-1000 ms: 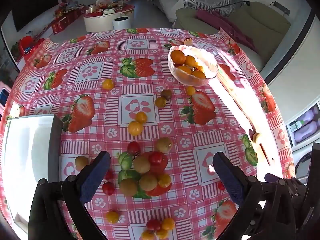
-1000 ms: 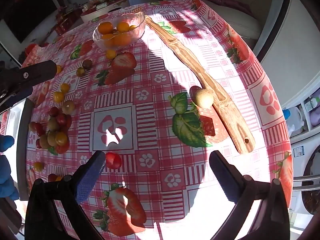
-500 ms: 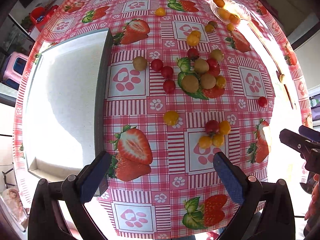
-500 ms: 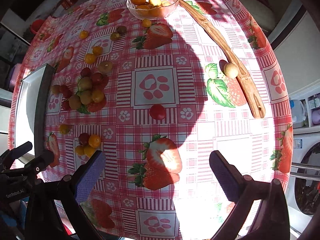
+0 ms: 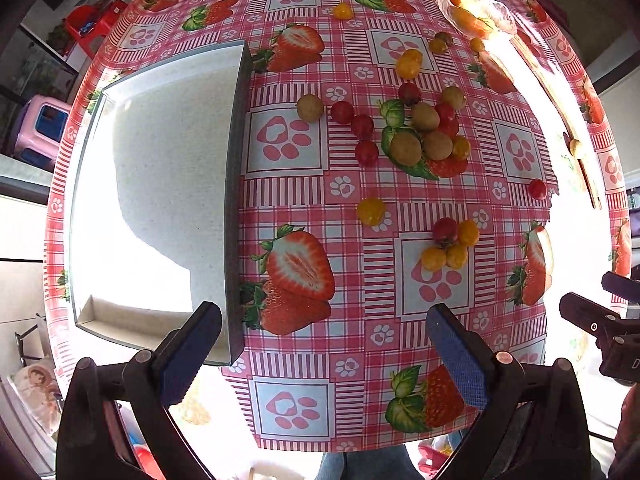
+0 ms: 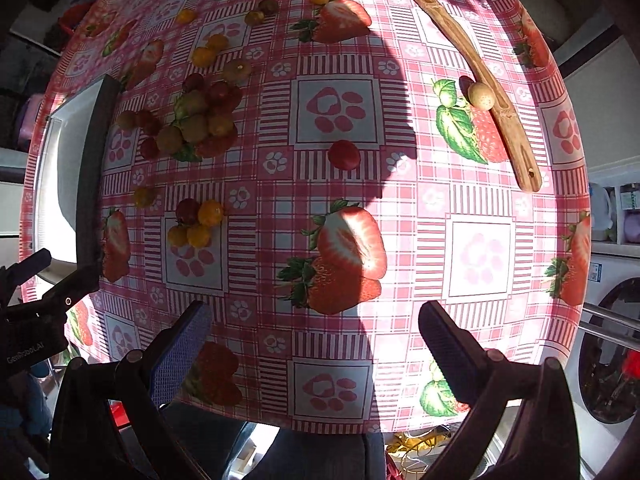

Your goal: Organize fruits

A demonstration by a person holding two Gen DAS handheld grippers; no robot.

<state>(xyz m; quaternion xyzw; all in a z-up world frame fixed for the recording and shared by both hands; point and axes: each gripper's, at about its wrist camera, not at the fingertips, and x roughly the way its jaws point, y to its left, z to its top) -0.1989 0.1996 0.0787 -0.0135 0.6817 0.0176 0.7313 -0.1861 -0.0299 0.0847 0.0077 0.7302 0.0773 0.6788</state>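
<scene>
Many small red, yellow and brown fruits lie loose on the strawberry-print tablecloth: a pile [image 5: 424,140] mid-table, a small cluster [image 5: 450,244] nearer me, and a lone red tomato [image 6: 343,154]. A glass bowl [image 5: 476,8] of orange fruits stands at the far right. A white tray [image 5: 160,184] lies empty on the left. My left gripper [image 5: 324,344] is open and empty, held high above the table's near edge. My right gripper [image 6: 316,344] is open and empty, also high above the near edge. A pale round fruit [image 6: 481,96] rests against a wooden stick [image 6: 472,64].
The tray's dark rim [image 5: 234,200] runs up the table. The other gripper's body shows at the right edge of the left wrist view [image 5: 604,328]. A washing machine [image 6: 608,344] stands right of the table. Strong sunlight washes out the right side.
Both grippers have pulled back and up from the table, so the whole tabletop now shows. Both stay open and empty. The fruits have not moved.
</scene>
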